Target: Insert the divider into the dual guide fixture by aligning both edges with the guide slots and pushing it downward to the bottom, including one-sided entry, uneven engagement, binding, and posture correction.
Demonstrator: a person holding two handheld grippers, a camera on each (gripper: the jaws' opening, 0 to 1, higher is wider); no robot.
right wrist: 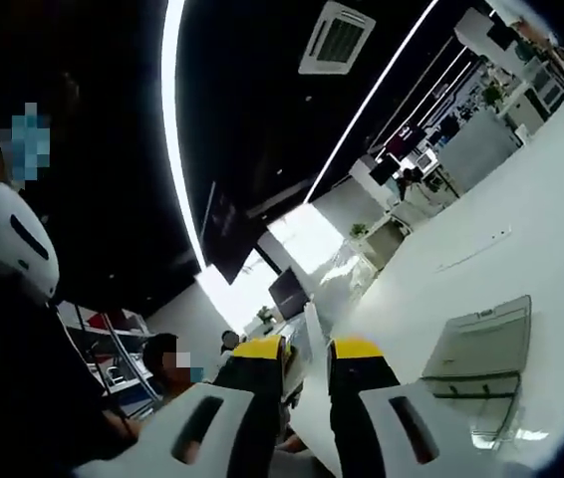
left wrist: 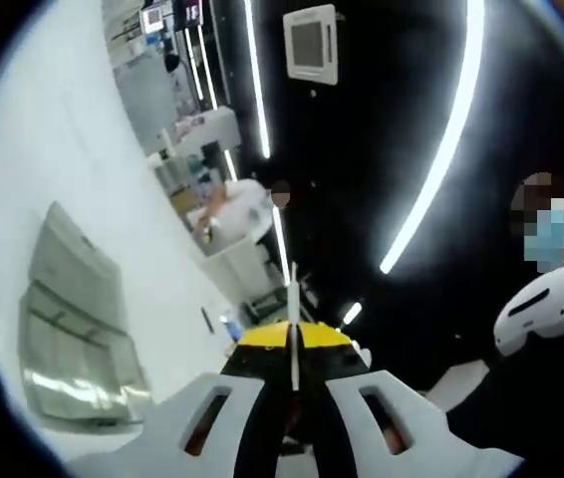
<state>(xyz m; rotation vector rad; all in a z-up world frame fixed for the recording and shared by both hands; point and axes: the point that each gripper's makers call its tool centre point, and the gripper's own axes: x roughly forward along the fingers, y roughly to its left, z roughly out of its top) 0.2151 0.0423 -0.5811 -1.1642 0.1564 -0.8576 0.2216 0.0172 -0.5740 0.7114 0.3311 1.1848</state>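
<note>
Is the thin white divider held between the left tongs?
Yes, the divider stands edge-on between the yellow tips of the left tongs, which are closed on it.

Ceiling light strips (left wrist: pixel 439 149): long bright lines on the dark surface, running up and away beyond the jaw tips in the left gripper view.
Ceiling vent (right wrist: pixel 334 38): square grille, far above the jaws in the right gripper view.
Seated person (left wrist: pixel 234 204): in white, at a desk well beyond the jaw tips.
Person in dark clothes (left wrist: pixel 551 299): close by, right of the jaws, with a white pad at the shoulder.
Dark monitor (right wrist: pixel 288 292): just past the jaw tips.
Second person (right wrist: pixel 167 363): low, left of the jaws.
</note>
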